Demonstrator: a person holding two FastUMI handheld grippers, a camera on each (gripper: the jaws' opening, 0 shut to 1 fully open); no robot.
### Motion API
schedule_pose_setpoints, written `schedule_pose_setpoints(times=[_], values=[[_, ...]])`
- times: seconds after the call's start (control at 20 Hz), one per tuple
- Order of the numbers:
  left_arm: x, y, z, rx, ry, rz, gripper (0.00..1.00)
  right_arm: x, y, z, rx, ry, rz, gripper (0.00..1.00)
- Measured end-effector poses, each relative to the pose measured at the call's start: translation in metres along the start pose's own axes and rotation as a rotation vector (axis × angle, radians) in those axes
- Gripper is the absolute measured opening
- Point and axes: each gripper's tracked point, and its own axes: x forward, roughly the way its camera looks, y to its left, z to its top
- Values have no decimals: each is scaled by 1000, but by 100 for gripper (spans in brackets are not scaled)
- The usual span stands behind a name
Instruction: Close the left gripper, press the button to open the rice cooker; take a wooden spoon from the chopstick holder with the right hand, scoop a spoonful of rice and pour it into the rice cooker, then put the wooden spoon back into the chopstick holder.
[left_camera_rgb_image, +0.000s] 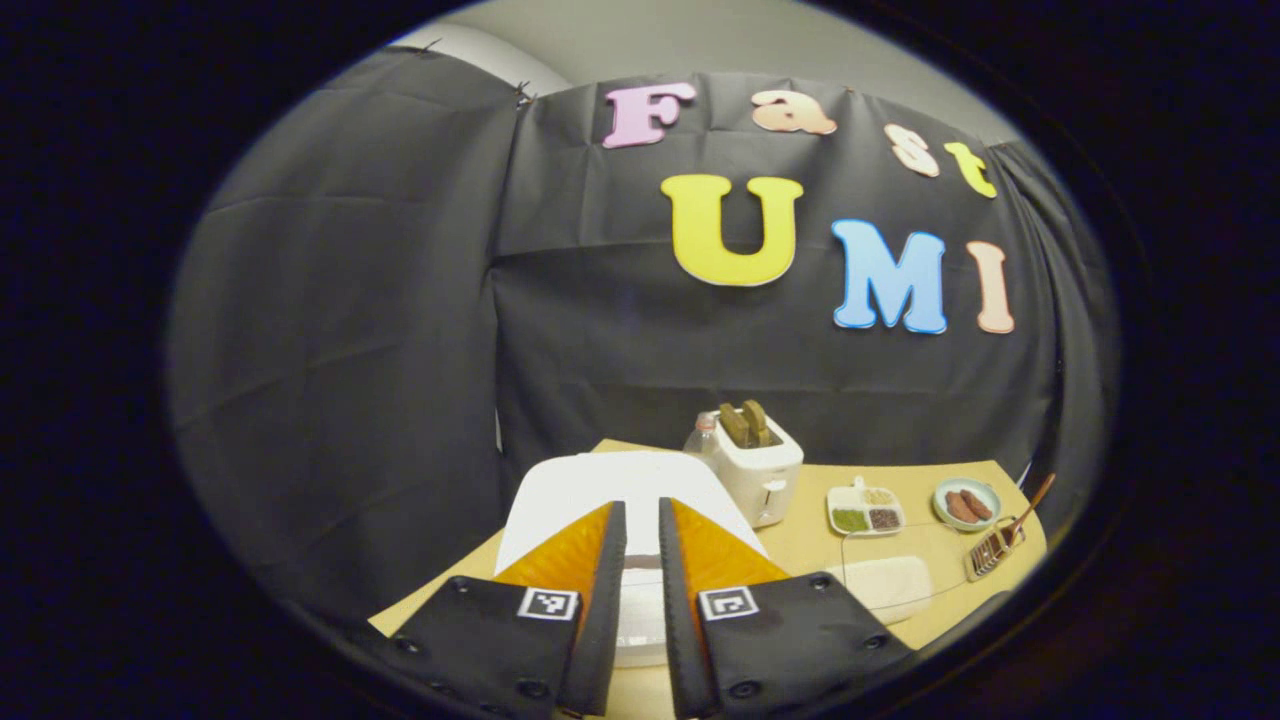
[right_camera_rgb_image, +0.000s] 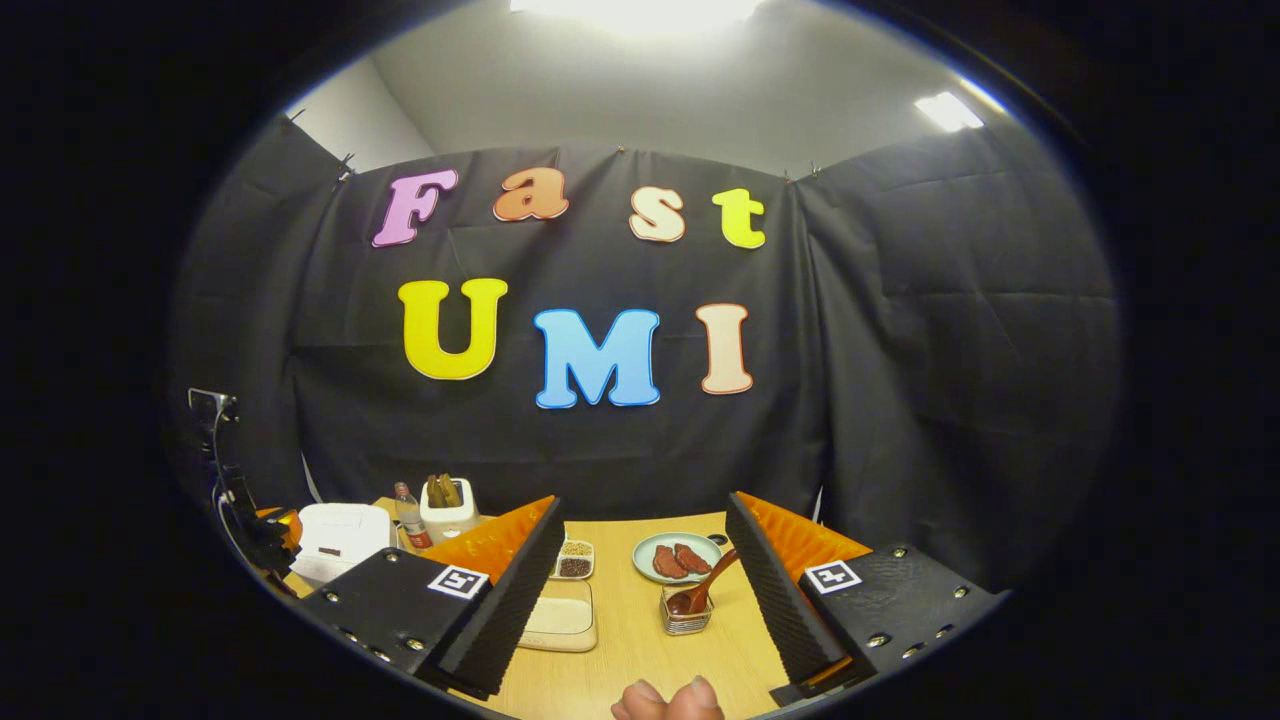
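Observation:
The white rice cooker (left_camera_rgb_image: 590, 490) stands with its lid down, right in front of my left gripper (left_camera_rgb_image: 640, 505), whose fingers are shut with only a thin slit between them and nothing held. In the right gripper view the cooker (right_camera_rgb_image: 335, 538) sits at the far left. My right gripper (right_camera_rgb_image: 643, 500) is open and empty above the table. Between and beyond its fingers stands the wire chopstick holder (right_camera_rgb_image: 687, 617) with the wooden spoon (right_camera_rgb_image: 703, 588) leaning in it. A clear tray of white rice (right_camera_rgb_image: 562, 617) lies to the holder's left.
A white toaster (left_camera_rgb_image: 757, 468) and a bottle (left_camera_rgb_image: 703, 432) stand behind the cooker. A divided dish of grains (left_camera_rgb_image: 866, 510) and a plate of brown food (left_camera_rgb_image: 966, 503) lie farther along the wooden table (left_camera_rgb_image: 800, 545). A hand's fingertips (right_camera_rgb_image: 668, 698) show at the lower edge.

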Motion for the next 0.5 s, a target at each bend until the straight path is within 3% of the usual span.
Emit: schedule_pose_setpoints(times=[0.05, 0.1, 0.25, 0.5], values=[[12, -2, -9, -26, 37, -16, 15, -1, 2, -3, -11, 12, -1, 99], [24, -4, -17, -47, 74, -18, 10, -3, 3, -5, -17, 17, 3, 99], [51, 6, -40, -37, 169, 33, 10, -3, 6, -1, -30, 16, 9, 99], [70, 4, -65, -51, 294, 52, 7, 3, 15, -3, -28, 30, 31, 99]])
